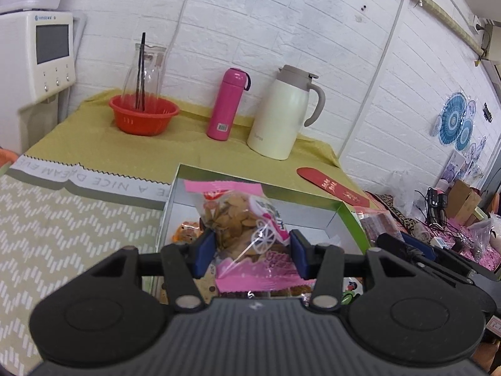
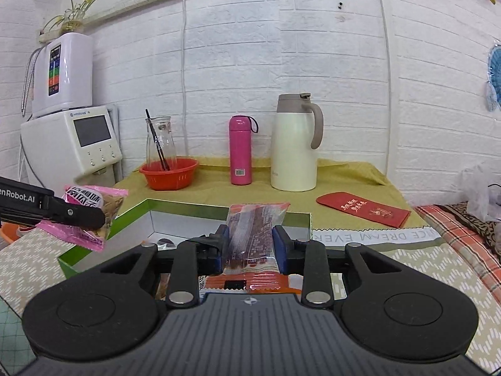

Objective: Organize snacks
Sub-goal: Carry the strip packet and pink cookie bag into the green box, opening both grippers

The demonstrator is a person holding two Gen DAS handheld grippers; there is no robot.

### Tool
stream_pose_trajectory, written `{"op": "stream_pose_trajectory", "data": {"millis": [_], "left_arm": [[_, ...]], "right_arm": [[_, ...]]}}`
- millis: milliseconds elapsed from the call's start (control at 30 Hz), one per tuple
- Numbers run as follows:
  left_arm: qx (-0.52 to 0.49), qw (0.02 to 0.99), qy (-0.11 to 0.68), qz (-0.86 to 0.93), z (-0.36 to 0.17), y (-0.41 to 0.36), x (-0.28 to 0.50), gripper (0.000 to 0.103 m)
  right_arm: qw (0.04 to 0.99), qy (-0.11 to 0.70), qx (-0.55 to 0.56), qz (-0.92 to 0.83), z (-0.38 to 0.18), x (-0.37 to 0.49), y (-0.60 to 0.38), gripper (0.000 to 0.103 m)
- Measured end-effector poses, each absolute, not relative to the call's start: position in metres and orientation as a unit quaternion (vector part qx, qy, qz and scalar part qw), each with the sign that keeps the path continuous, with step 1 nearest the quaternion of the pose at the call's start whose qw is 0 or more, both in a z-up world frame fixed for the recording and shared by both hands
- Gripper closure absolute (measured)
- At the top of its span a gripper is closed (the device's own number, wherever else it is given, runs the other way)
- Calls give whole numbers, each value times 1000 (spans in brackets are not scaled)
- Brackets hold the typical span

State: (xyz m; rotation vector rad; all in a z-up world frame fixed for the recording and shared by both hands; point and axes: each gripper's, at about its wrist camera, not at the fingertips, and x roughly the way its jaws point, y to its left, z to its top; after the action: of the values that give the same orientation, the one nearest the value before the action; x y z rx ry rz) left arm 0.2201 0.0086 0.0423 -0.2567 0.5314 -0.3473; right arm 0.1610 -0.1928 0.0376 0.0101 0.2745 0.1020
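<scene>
My left gripper (image 1: 250, 252) is shut on a pink-edged clear bag of brown seeds (image 1: 241, 219), held above the open green-rimmed box (image 1: 347, 216). The same pink bag (image 2: 94, 219) appears at the left of the right wrist view, clamped in the left gripper's black fingers (image 2: 75, 216). My right gripper (image 2: 250, 247) is shut on a long clear packet with a dark snack bar inside (image 2: 253, 235), over the near edge of the box (image 2: 131, 216). More wrapped snacks lie in the box below both grippers, mostly hidden.
At the back of the yellow-green cloth stand a red basket (image 1: 144, 114) with a glass carafe, a pink flask (image 1: 227, 105) and a cream jug (image 1: 285, 116). A red envelope (image 2: 363, 210) lies right of the box. A white appliance (image 2: 78, 144) stands at left; clutter fills the far right.
</scene>
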Motion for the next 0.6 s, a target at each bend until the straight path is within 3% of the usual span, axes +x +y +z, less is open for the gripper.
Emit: {"op": "stream_pose_trajectory", "data": {"millis": [67,100,133,167,200,600], "left_arm": [[-124,941,261,-174,36,6,227,53],[-120,944,256,-171,34,5,228,40],[-116,948,245,-165,33,4,226,26],[-113,953,233,-156,32,4,223,21],[-108,957,224,-147,33,3,220,0],[-89,966,198,-143,45,0,201,0]], "right_arm": [[988,142,0,66,30,170,-191,35],[985,156,-7,78,25,174,-189,26],[983,167,-12,78,22,174,-187,0],[984,162,-20,75,19,171,-184,0],[985,150,-26,75,16,166,-182,0],[986,139,-43,84,28,154,-174,0]]}}
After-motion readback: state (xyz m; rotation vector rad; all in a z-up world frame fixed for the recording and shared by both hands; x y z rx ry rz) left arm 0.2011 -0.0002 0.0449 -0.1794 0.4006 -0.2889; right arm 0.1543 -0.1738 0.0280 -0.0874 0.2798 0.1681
